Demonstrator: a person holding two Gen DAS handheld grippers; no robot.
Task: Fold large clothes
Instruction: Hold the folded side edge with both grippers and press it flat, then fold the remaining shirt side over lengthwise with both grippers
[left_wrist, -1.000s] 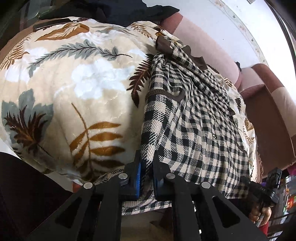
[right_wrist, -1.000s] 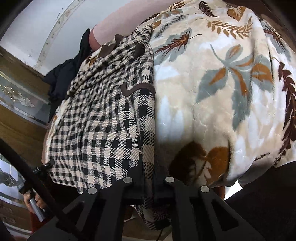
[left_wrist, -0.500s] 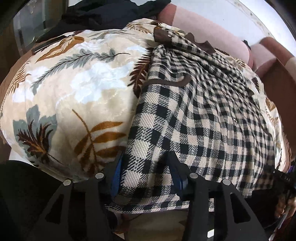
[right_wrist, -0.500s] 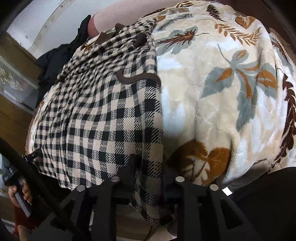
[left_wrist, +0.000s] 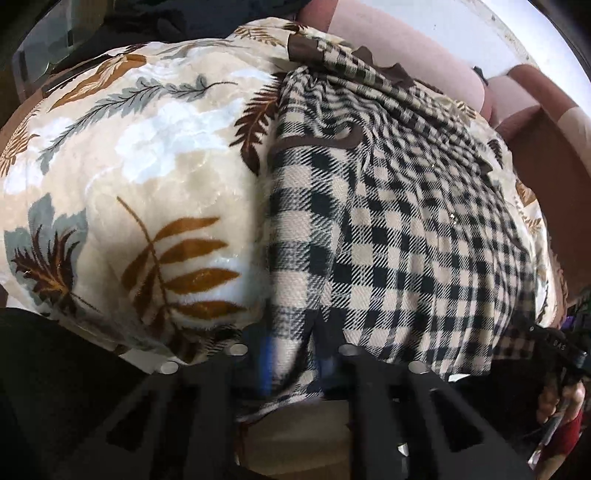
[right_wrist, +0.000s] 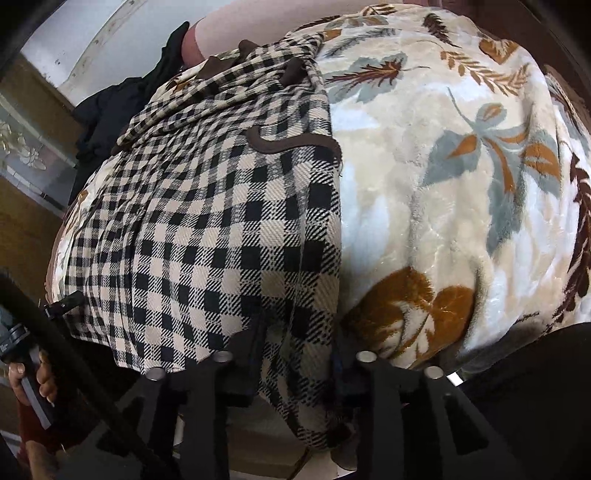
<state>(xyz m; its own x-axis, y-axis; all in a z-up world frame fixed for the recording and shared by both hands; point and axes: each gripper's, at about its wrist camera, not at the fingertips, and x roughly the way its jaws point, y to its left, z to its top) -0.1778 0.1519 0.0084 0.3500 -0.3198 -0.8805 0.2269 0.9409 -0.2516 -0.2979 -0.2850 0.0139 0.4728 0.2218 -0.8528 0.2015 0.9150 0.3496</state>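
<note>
gripping the checked garment (left_wrist: 388, 229) hem, my left gripper (left_wrist: 291, 354) and right gripper (right_wrist: 295, 354) have just been closing on it; i should lift both evenly.

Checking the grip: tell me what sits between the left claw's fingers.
The near hem of the checked garment hangs between the left claw fingers, which have just been closing; the left wrist view shows it.

Motion-blurred left gripper (left_wrist: 291, 356) pads; checked garment's (left_wrist: 399, 236) hem beneath them; dark clothes (right_wrist: 110, 110) cut off at frame edge
</note>
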